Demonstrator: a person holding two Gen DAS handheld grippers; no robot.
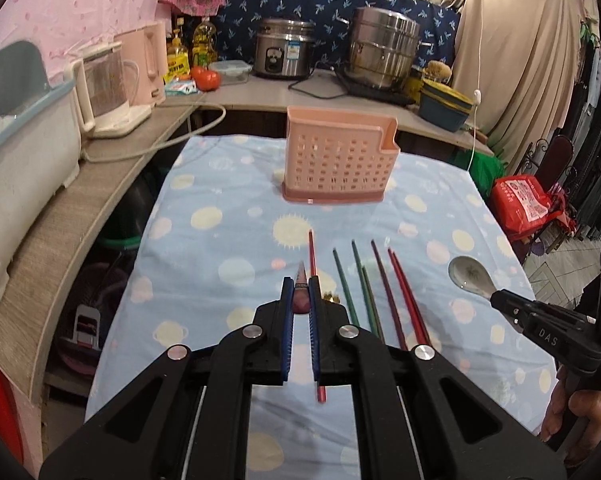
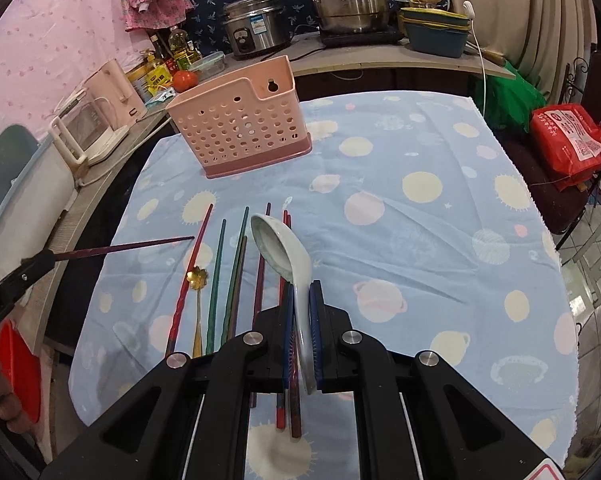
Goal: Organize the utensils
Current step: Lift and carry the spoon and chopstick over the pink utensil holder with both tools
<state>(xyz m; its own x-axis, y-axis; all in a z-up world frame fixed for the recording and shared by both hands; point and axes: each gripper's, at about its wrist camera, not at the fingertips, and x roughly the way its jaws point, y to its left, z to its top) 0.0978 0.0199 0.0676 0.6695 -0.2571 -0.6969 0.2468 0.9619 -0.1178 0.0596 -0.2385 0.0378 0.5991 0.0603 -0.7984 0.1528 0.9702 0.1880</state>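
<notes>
Meanwhile, left gripper (image 1: 301,286) clamped on purple chopstick (image 2: 128,246), right gripper (image 2: 300,292) on spoon (image 2: 278,246), beyond them pink utensil basket (image 2: 236,128).

Left gripper (image 1: 301,286) clamped on purple chopstick (image 1: 301,292) above tablecloth (image 1: 220,240)

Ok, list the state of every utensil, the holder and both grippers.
Left gripper: shut on a purple chopstick, lifted off the cloth.
Right gripper: shut on the white ceramic spoon, raised.
Pink utensil holder: upright, nothing visible inside.
Remaining chopsticks: lying on the cloth.
Gold spoon: lying among them.
</notes>
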